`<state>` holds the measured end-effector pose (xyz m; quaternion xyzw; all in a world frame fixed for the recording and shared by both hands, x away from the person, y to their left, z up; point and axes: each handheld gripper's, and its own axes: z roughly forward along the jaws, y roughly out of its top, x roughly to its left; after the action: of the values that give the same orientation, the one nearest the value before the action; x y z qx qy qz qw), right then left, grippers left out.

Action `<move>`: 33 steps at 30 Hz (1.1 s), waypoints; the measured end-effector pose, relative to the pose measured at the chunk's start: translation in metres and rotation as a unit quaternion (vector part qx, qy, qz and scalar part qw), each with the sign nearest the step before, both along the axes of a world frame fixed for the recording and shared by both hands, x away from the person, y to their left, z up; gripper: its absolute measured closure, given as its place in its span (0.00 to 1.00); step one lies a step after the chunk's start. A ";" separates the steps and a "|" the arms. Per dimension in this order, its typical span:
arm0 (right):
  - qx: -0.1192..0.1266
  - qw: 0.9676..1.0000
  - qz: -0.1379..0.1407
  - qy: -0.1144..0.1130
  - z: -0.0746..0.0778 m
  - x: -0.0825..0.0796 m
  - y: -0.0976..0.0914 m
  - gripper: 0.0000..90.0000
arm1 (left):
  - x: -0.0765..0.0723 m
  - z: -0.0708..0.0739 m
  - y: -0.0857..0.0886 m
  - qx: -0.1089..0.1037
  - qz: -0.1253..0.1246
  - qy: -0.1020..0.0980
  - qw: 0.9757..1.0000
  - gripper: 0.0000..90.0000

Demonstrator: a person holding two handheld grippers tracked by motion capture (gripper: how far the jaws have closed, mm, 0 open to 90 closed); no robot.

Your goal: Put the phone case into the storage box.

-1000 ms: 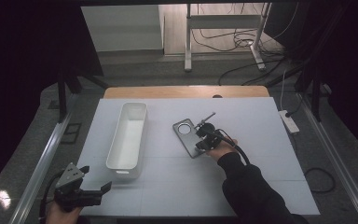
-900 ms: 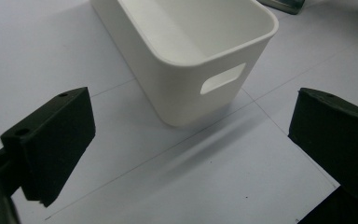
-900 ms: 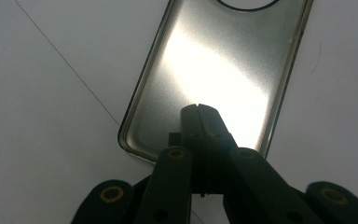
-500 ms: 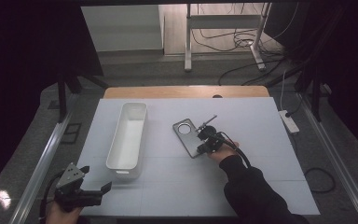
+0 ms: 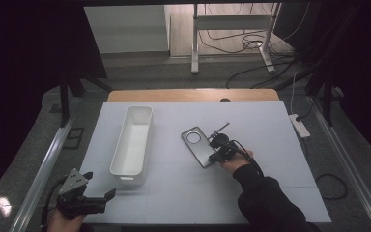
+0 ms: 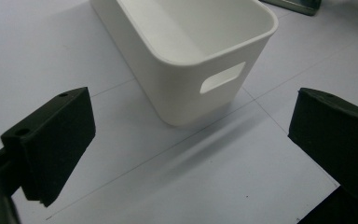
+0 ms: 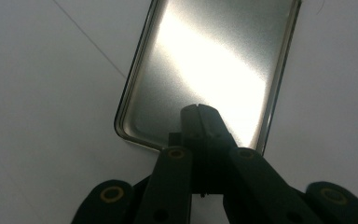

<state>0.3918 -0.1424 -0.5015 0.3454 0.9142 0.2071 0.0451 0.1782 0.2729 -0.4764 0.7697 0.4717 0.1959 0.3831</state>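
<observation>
Here my right tongs [image 5: 218,151] are pressed together at the near short end of the metal tray [image 5: 199,146], and in the right gripper view the two black jaws meet over its raised rim; I judge they are pinching that edge, though the rim itself is hidden under the tips. The tray [image 7: 209,70] lies flat on the white tabletop [image 5: 270,145], just to the right of the white bin [image 5: 133,140], apart from it. My left tongs [image 5: 99,197] hang spread wide and empty just before the near end of the bin [image 6: 186,51], off its near-left corner.

The step in hand, as I read it, is taking hold of the tray so it can be lifted, most likely toward the bin. The next move calls for a firm nip on a thin lip: the tray is long, so held by one end it will want to droop or twist, and I should raise it slowly and keep it level.

The tray is a shallow rectangle of brushed, glossy metal with rounded corners, throwing back a bright glare; a round shape sits at its far end. The bin is a long, deep trough of smooth matte plastic with rounded corners and a slot handle cut in its end wall. The tabletop is pale and faintly lined.
</observation>
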 end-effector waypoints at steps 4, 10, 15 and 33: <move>0.001 1.000 0.003 0.003 0.000 -0.008 -0.006 1.00 | 0.000 0.000 0.000 0.000 0.000 0.000 1.000 0.01; 0.004 1.000 0.002 0.010 0.001 -0.020 -0.016 1.00 | 0.000 0.000 -0.001 0.002 0.000 0.000 1.000 0.01; 0.002 1.000 0.004 0.013 0.001 -0.030 -0.022 1.00 | 0.000 0.000 -0.001 0.002 0.001 0.000 1.000 0.01; 0.020 1.000 -0.013 0.011 0.006 -0.040 -0.031 1.00 | 0.000 0.000 0.000 0.001 0.002 0.001 1.000 0.01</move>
<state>0.3513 -0.1735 -0.4955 0.3606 0.9056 0.2212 0.0304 0.1786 0.2726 -0.4763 0.7694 0.4734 0.1958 0.3816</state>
